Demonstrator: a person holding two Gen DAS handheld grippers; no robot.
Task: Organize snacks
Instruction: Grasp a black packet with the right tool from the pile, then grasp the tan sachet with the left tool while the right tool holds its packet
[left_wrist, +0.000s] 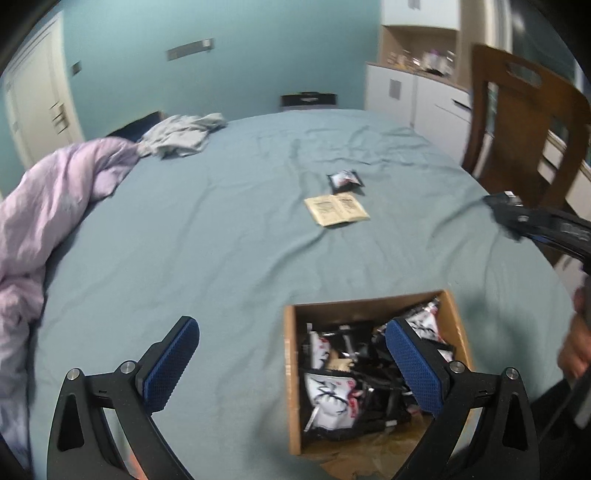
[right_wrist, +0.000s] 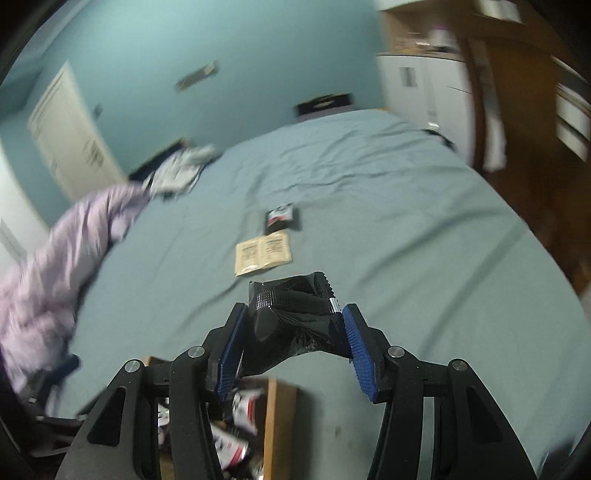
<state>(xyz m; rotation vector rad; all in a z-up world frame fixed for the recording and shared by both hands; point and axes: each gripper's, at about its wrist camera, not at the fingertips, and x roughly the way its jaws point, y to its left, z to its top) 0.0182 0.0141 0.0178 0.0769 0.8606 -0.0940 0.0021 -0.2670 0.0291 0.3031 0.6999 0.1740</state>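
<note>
Right wrist: right gripper (right_wrist: 291, 325) clamps black packet (right_wrist: 291, 306), label unreadable

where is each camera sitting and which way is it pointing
Left wrist: behind the open left tongs, over the cardboard box of snacks, facing across the bed; the right tongs and a hand show at the right edge.
Right wrist: behind the right tongs, shut on a black snack packet, facing the same way.
Both share the box, the beige packet and the small black packet.
</note>
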